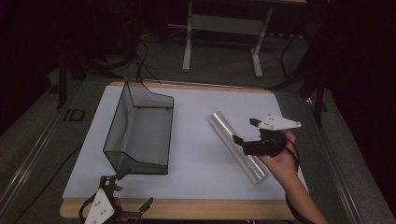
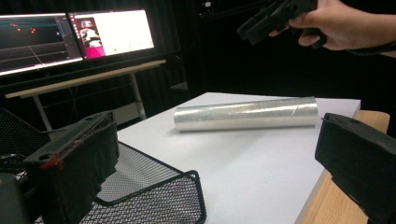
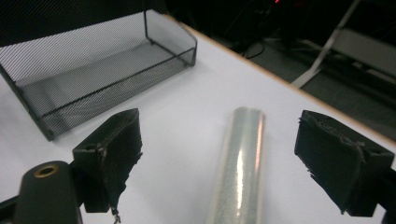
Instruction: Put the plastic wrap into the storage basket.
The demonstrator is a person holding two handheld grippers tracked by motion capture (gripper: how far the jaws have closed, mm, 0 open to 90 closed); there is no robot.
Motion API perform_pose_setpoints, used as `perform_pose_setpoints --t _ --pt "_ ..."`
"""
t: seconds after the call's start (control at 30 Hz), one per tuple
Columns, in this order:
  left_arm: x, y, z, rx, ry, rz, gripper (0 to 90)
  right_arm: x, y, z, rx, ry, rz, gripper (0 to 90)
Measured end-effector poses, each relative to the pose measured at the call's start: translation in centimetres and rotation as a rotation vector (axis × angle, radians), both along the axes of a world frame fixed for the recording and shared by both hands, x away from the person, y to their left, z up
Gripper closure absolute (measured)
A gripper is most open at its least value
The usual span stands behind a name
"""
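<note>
A clear, shiny film roll lies flat on the white sheet, right of centre and angled from far-left to near-right. My right gripper hovers open just above its middle. In the right gripper view the roll runs between the two spread jaws, and neither jaw touches it. A black wire-mesh tray stands left of centre with nothing in it. At the near-left table edge my left gripper is open and holds nothing. In the left gripper view it points across the tray's corner toward the roll.
The wooden table edge runs along the front. A white desk frame and cables stand on the floor behind the table. Two lit monitors sit on a side desk. The other hand and its gripper hang above the roll.
</note>
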State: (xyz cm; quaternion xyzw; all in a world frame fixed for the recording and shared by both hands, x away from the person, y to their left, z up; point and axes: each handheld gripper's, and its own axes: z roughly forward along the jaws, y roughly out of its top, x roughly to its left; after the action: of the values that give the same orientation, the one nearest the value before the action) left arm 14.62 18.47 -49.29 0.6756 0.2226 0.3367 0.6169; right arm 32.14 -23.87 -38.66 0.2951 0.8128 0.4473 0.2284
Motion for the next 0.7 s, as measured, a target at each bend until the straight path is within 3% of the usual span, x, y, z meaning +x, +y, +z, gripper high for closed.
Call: perform_pose_setpoints --t 0.4,0.43,0.5,0.63,0.67,0.7 --pt "0.0 -0.1 -0.1 0.011 0.000 -0.003 0.4 3.5 0.5 -3.4 -0.074 0.147 -0.040 17.8" --pt "0.0 -0.1 -0.1 0.012 -0.002 -0.004 0.4 4.3 0.6 -4.1 -0.097 0.192 -0.049 17.8" --pt "0.0 -0.1 -0.1 0.014 -0.002 -0.003 0.4 4.9 0.8 -4.8 -0.123 0.236 -0.051 17.8" --pt "0.0 -0.1 -0.1 0.016 -0.001 -0.004 0.3 5.5 1.0 -5.4 -0.147 0.259 -0.055 17.9" --pt "0.0 -0.1 -0.1 0.016 -0.001 -0.005 0.4 6.3 1.2 -6.1 -0.176 0.315 -0.066 17.9" --pt "0.0 -0.1 -0.1 0.017 -0.001 -0.005 0.3 6.5 1.3 -6.3 -0.184 0.325 -0.076 17.9"
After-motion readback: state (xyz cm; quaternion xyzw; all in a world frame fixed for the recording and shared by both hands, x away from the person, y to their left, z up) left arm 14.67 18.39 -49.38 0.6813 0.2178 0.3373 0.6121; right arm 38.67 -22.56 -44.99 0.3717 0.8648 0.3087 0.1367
